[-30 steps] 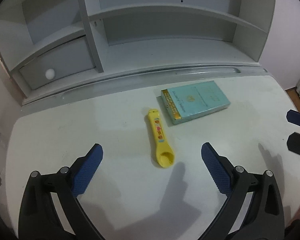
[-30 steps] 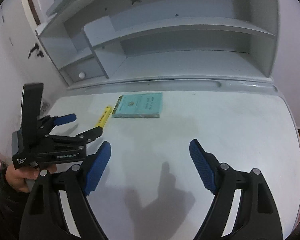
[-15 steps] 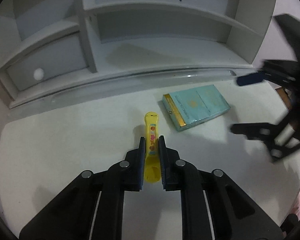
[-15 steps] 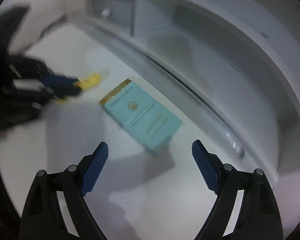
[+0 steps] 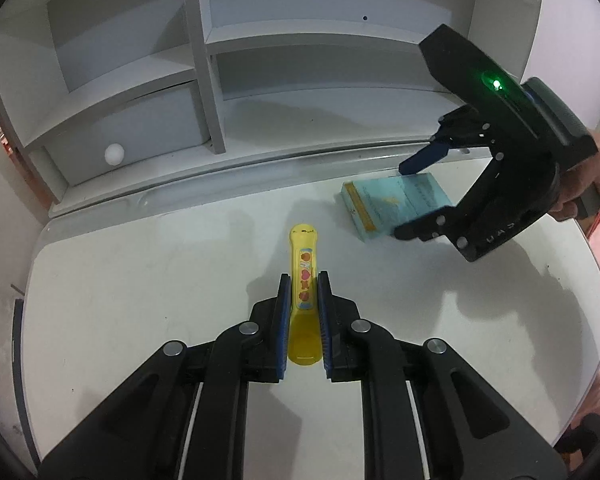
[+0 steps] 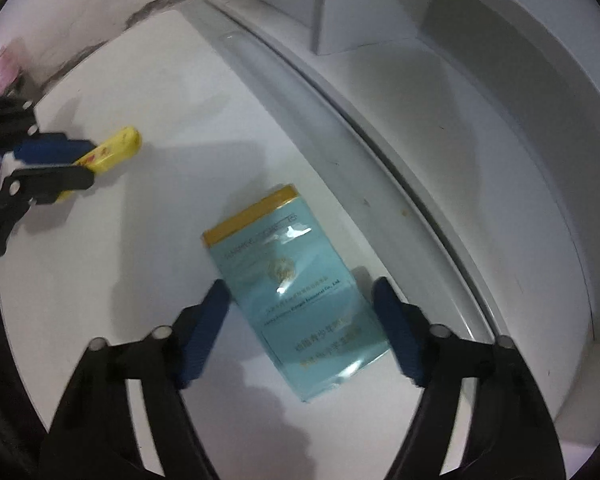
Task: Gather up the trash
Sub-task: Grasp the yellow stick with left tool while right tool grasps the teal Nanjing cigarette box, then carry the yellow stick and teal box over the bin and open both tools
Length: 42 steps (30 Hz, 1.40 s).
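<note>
With the left tool (image 5: 303, 294) clamped on the yellow scoop (image 5: 304, 280) at lower centre, the right tool (image 6: 300, 300), its jaws just narrowing but not yet pressing, is best squared across the teal box (image 6: 296, 292) on the counter (image 6: 160, 92) before being closed.

Left gripper (image 5: 303, 296) clamped shut; right gripper (image 6: 300, 300) jaws closing, angled steeply down.

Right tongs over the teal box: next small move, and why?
Probably finish closing on it. The right tongs straddle the teal box, have just been closing, but the pads look not yet pressed on its sides. The left tongs already clamp the yellow scoop, so the box is the only piece still ungripped.
</note>
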Available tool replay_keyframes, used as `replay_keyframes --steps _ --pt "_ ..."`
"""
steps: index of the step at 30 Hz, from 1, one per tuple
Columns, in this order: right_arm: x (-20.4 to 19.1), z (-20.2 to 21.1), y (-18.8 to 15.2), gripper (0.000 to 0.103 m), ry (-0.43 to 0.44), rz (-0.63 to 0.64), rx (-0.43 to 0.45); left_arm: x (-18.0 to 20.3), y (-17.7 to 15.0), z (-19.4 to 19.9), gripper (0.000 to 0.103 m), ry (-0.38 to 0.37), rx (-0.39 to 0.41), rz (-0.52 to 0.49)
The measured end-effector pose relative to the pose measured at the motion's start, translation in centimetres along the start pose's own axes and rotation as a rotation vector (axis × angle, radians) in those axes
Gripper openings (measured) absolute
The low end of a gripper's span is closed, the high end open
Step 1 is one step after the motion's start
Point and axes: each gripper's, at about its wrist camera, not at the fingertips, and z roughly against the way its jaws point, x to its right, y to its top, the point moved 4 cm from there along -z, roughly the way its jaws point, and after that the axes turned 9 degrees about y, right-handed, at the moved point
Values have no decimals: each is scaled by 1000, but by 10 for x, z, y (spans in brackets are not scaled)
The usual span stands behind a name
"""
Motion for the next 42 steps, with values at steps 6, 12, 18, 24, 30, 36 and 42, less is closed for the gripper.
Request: replay_keyframes --steps 6,12,18,24,30,36,42 --pt "-4 58 -71 61 -46 -175 166 44 0 27 12 -53 40 -34" --pt "-16 124 -225 61 -142 -489 291 154 -5 59 12 -210 95 -135" --pt "-47 168 -405 61 -311 -815 365 302 -33 108 12 -426 161 -320" --pt "-105 180 -594 61 -484 -1230 482 438 -81 152 12 -644 205 -500" --pt "-144 137 -717 61 -484 -1524 525 535 -142 162 12 -750 185 -657" --pt "-152 57 -783 61 -371 -1725 500 598 -202 102 12 -729 89 -775" --pt "-150 -5 -800 61 -271 -1817 469 625 -237 27 12 -678 -65 -784"
